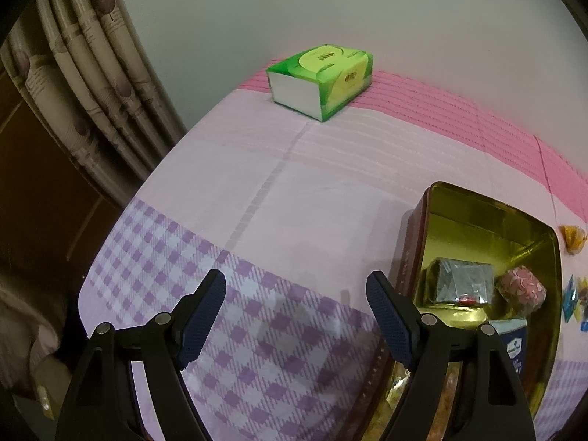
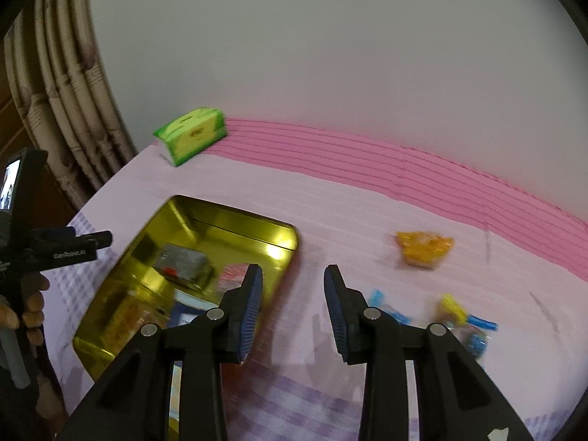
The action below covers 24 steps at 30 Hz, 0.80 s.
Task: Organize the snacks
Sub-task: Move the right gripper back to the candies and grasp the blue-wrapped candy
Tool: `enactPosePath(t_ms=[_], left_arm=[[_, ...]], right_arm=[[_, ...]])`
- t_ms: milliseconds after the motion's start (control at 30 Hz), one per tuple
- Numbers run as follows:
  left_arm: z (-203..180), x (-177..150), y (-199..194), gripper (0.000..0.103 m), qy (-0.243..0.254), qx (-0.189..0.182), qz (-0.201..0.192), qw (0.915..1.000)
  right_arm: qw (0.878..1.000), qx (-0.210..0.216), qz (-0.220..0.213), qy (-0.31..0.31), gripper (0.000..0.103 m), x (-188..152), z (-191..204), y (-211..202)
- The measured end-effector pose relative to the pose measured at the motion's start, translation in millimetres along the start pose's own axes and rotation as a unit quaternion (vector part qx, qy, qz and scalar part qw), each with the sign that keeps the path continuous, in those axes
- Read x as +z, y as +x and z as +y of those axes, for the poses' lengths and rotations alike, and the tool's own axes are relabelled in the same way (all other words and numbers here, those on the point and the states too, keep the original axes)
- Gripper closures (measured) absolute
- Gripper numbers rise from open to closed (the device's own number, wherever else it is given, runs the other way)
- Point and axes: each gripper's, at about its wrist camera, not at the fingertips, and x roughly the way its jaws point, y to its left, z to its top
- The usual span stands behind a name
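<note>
While both grippers hang empty, bare cloth lies beside the tin.
Left gripper spread wide near the table edge; right gripper slightly parted, past the tin's rim.

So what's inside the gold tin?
The gold tin holds a silvery grey packet, a round pink-wrapped treat, a blue-and-white packet and some orange snacks near the front. The left claw hides part of those.

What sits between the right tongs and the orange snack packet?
Nothing visible. The right tongs are empty, jaws opening, and only bare pink cloth lies between them and the orange packet. The gold tin sits off to the other side.
</note>
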Motion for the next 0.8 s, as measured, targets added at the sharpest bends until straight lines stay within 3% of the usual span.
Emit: enactPosePath(t_ms=[433, 800], left_arm=[[-14.0, -4.3, -0.5, 0.024, 0.024, 0.004, 0.000, 0.9997], [-25.8, -8.3, -0.4, 0.024, 0.040, 0.007, -0.003, 0.9992]], right_arm=[[0.991, -0.092, 0.036, 0.087, 0.070, -53.8, -120.4, -23.4], [0.989, -0.096, 0.052, 0.103, 0.070, -73.5, -145.9, -13.5]])
